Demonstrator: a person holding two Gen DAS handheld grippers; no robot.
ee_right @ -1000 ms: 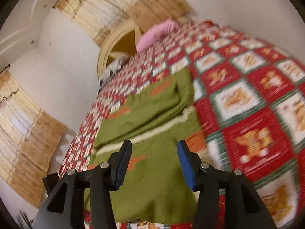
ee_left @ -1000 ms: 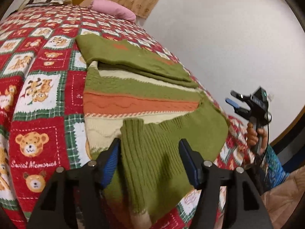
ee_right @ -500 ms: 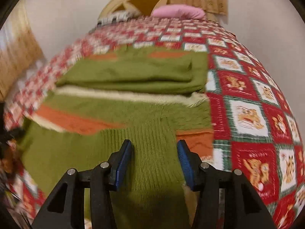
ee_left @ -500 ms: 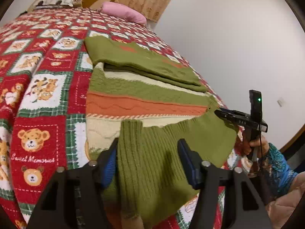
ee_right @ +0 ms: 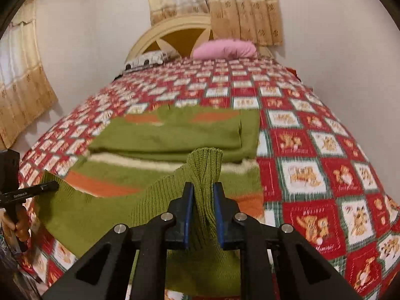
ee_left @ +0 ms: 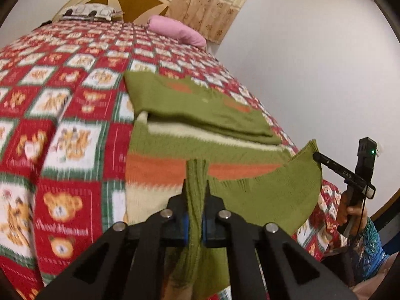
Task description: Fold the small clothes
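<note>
ribbed green knit sweater (ee_left: 175, 130) with orange and cream stripes lies on the bear-print quilt (ee_left: 62, 130). left gripper (ee_left: 196, 187) pinches its bunched hem; right gripper (ee_right: 203, 195) jaws closing on another bunched ribbed fold of hem.

A patchwork bedspread (ee_left: 62, 105) covers the bed — red and white squares with green borders, teddy bears printed on them. At the far end a pink pillow (ee_right: 225, 48) lies beside a white patterned pillow (ee_right: 147, 58), both against a rounded cream headboard (ee_right: 175, 28) with brown panels. Beige patterned curtains (ee_right: 225, 2) hang behind it — the walls (ee_left: 312, 62) are plain white.
</note>
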